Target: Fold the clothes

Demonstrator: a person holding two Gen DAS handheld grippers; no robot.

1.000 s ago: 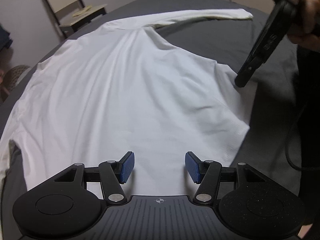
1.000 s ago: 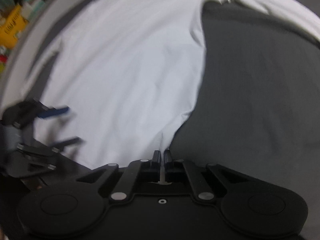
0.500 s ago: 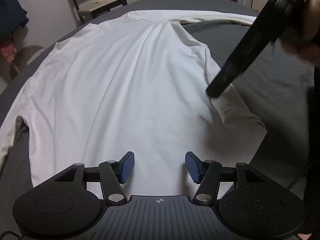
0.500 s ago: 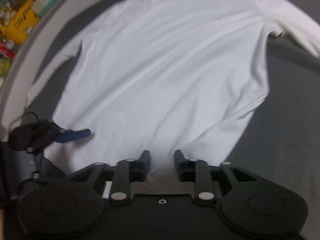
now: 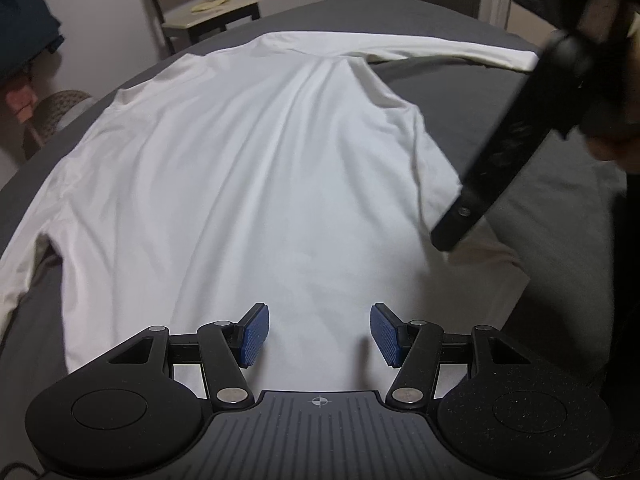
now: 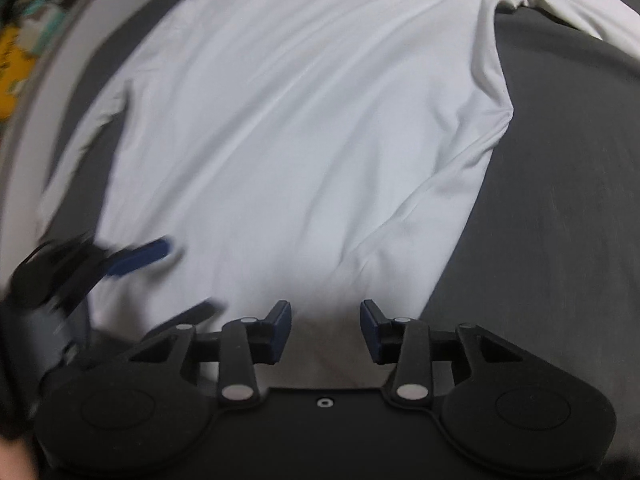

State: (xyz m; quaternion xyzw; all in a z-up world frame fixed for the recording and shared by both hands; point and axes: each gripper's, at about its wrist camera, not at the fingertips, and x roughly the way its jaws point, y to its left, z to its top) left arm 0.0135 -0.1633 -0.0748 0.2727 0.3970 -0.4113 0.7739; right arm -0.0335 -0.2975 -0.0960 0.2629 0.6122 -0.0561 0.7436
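White and long-sleeved, the shirt (image 5: 256, 184) lies spread flat on a grey bed (image 5: 460, 92), apparently with no fold made. The left gripper (image 5: 319, 334) and right gripper (image 6: 325, 332) hover over its hem, jaws wide and empty.

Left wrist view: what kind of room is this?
Probably a bedroom: a white long-sleeved shirt lies spread on a bed's grey cover, with a wooden chair against the far wall.

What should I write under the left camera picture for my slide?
Open left gripper hovers over a white long-sleeved shirt spread on a grey bed.
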